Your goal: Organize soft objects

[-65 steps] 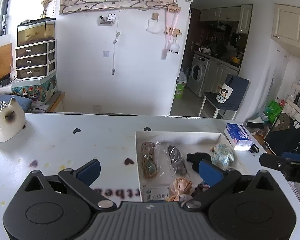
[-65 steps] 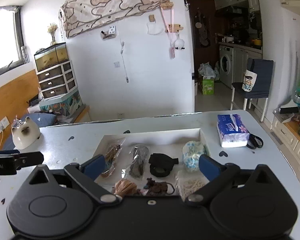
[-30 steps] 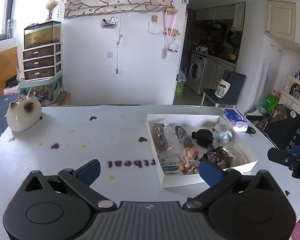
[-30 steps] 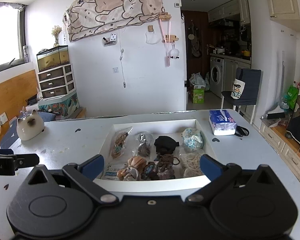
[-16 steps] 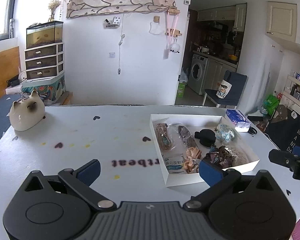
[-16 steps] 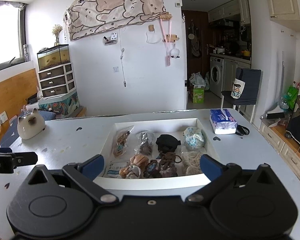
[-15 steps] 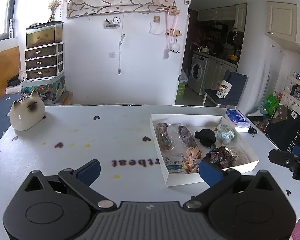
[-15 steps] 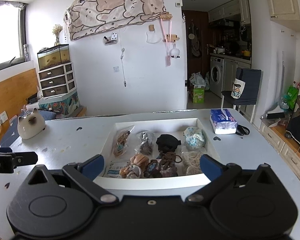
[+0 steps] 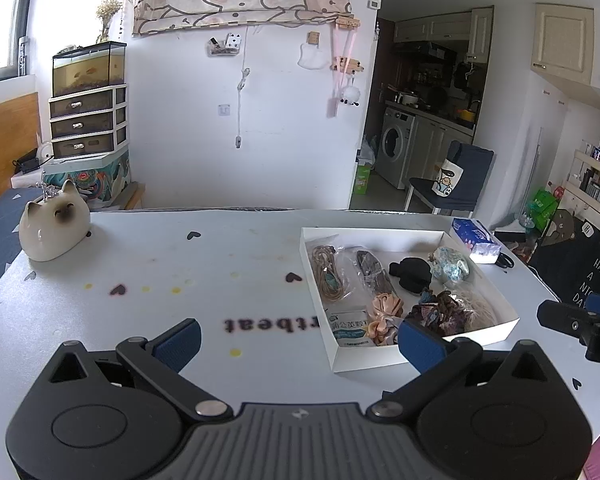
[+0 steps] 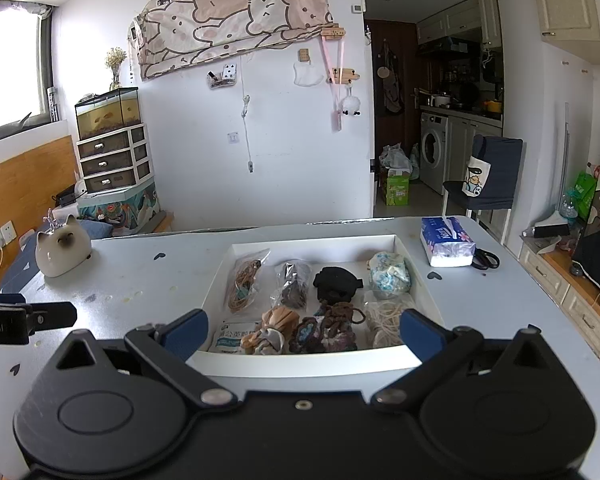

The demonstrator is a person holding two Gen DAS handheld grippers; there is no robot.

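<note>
White tray (image 10: 314,362) of soft items lies flat on the desk (image 10: 148,276), directly ahead of the right hand-held gripper (image 10: 302,326), long axis running across that view. Black scrunchie (image 10: 334,278) sits mid-tray; tan scrunchie (image 10: 274,320) at the near edge. Left hand-held gripper (image 9: 300,338) hangs left of the tray. Both grippers: fingers spread wide, nothing held.

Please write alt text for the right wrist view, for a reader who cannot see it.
The open right tool hovers before a white tray of soft hair ties and small bags on a pale table. A cat figurine sits far left, a tissue pack far right.
</note>
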